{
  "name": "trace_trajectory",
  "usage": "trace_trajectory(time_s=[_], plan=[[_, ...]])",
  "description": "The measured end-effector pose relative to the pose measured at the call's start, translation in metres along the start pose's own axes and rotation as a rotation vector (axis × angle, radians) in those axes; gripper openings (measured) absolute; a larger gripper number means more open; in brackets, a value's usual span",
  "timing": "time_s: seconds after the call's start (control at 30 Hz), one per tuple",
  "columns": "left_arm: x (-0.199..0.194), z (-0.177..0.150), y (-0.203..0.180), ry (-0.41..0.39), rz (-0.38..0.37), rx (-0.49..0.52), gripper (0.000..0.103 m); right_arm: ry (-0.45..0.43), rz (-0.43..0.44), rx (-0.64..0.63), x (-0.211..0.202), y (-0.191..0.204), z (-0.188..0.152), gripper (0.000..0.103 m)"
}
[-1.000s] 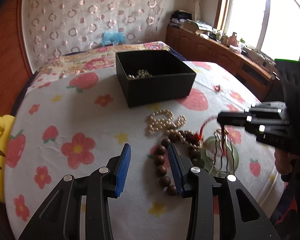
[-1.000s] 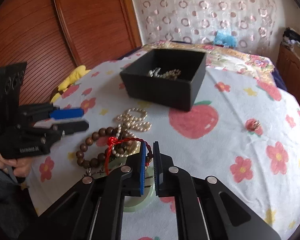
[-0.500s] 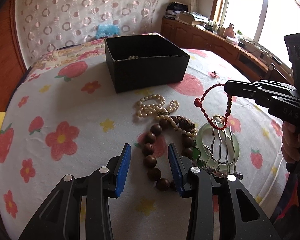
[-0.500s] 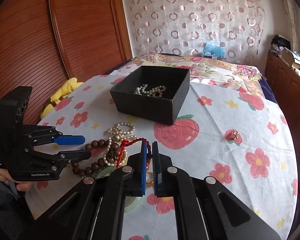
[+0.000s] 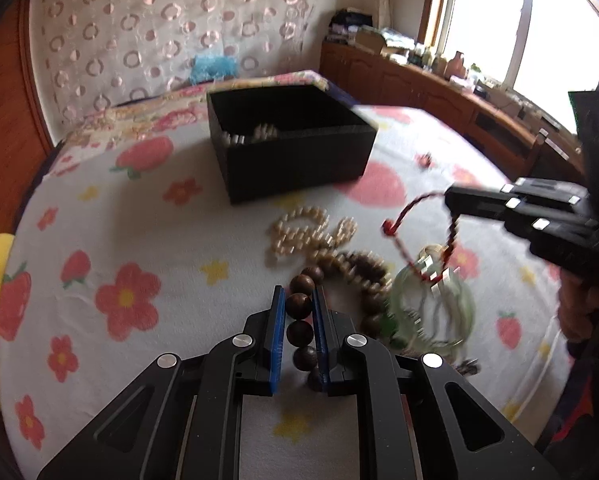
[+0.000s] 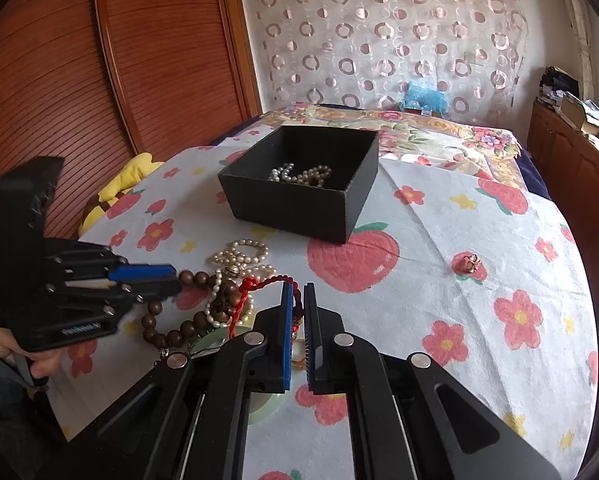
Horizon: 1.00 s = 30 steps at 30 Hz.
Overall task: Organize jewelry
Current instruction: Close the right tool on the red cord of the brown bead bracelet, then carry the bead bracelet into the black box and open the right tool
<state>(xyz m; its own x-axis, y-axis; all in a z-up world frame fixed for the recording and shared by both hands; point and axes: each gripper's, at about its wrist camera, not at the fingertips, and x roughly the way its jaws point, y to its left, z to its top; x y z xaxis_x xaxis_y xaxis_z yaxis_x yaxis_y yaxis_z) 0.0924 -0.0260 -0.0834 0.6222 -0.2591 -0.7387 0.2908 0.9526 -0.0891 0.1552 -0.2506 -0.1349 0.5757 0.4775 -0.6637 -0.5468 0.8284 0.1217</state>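
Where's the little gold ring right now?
In the right wrist view, the small gold ring lies alone on a red flower print of the tablecloth, right of the black open box.

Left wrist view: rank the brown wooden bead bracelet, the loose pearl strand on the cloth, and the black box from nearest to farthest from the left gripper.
1. Brown wooden bead bracelet: between the pads of the left gripper.
2. Loose pearl strand: on the cloth just beyond, slightly right.
3. Black box: farthest, further up the table, with pearls inside.
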Motion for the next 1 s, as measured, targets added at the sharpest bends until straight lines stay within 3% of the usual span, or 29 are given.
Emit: trace_trajectory(time_s=[0.3, 0.5, 1.0], plan=[[-0.052, 0.025, -0.007, -0.136, -0.039, -0.001, 0.012, -0.010, -0.008, 0.007, -0.005, -0.007, -0.001, 0.006], [-0.076, 0.040, -0.013, -0.199, -0.011, 0.021, 0.012, -0.019, -0.007, 0.004, -0.009, -0.008, 0.000, 0.006], [-0.081, 0.063, 0.007, -0.251, 0.050, 0.011, 0.012, -0.056, -0.036, -0.046, -0.014, -0.007, 0.028, 0.006]])
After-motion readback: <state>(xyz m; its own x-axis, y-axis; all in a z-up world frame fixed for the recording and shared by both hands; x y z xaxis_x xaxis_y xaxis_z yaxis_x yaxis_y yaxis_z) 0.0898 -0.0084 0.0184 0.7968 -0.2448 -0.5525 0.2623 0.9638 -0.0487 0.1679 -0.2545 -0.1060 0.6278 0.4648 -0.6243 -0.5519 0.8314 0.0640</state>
